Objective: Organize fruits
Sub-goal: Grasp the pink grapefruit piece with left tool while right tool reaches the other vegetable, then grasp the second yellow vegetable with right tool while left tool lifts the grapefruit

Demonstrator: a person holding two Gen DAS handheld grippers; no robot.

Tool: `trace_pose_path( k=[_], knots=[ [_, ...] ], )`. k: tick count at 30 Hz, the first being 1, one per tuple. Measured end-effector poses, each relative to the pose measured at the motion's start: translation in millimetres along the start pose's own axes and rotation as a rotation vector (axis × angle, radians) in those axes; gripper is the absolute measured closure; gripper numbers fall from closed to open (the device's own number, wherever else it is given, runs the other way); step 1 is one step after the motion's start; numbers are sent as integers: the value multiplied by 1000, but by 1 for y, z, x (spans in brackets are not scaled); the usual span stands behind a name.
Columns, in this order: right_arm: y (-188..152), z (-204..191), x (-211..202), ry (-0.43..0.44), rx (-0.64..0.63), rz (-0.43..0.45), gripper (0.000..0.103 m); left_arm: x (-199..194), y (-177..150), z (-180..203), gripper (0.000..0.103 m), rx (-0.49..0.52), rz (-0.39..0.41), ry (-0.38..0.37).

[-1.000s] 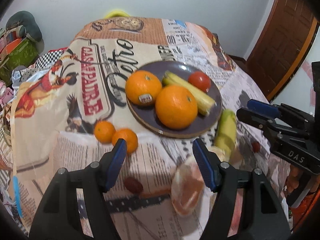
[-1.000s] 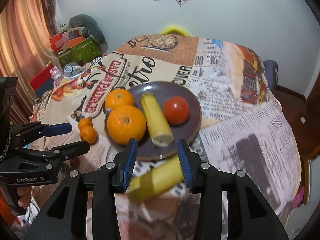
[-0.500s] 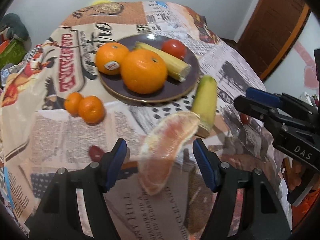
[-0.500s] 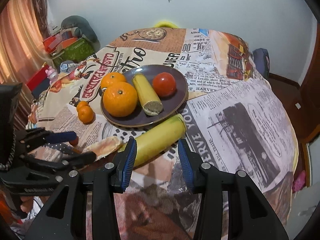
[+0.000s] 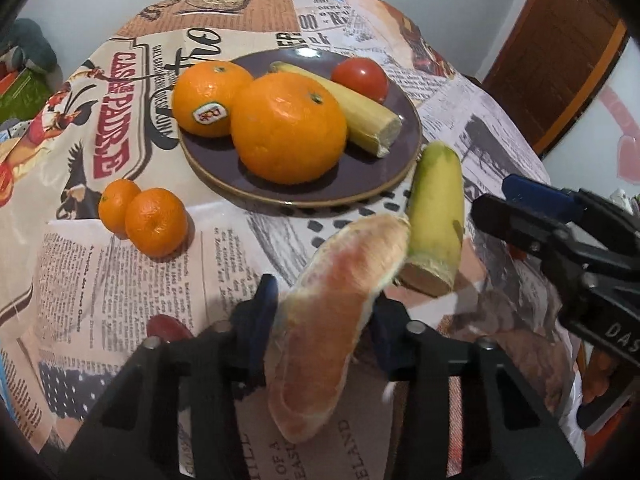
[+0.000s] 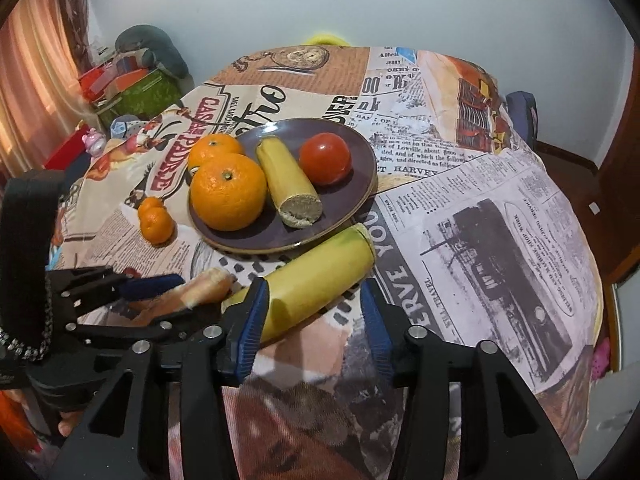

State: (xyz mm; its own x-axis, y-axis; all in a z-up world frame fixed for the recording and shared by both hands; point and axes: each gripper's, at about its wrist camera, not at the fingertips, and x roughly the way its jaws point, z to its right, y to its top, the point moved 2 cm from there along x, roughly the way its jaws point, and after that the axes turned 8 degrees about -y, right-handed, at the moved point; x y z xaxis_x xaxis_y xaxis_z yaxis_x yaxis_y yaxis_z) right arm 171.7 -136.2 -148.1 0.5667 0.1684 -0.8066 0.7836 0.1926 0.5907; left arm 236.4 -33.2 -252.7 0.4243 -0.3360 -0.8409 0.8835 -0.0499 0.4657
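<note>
- The left gripper (image 5: pixel 320 320) has just been closing and now clamps the peeled pinkish grapefruit segment (image 5: pixel 332 320), near the surface's (image 6: pixel 500 208) front edge
- Step in hand: lifting it; next, carry it to the dark purple round plate (image 5: pixel 400 160)
- The right gripper (image 6: pixel 314 320), just opening, stands apart around the yellow-green cut banana piece (image 6: pixel 316 280), unclamped

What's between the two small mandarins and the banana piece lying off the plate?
The pink citrus wedge, with the left tool closed on it, and bare tablecloth to its left. Clearest in the left wrist view.
</note>
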Motion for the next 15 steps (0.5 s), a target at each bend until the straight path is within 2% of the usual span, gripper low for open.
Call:
trace_pose_path(
  k=[6,9,11,15],
  knots=[
    [7,-7,22,19,33,-31,52,-8,3,-11,70,-39,14,-26],
    [6,-11,27,-5,28,-29,42,-15,3,-13,76,-35,31,-17],
    [4,-12,30,-24,22,-31,40,-20,4,-14,79,-36,39,-16],
    [4,-8,35,-2,45,-51,35,-24,5,-19,83,-51,41,-21]
  ],
)
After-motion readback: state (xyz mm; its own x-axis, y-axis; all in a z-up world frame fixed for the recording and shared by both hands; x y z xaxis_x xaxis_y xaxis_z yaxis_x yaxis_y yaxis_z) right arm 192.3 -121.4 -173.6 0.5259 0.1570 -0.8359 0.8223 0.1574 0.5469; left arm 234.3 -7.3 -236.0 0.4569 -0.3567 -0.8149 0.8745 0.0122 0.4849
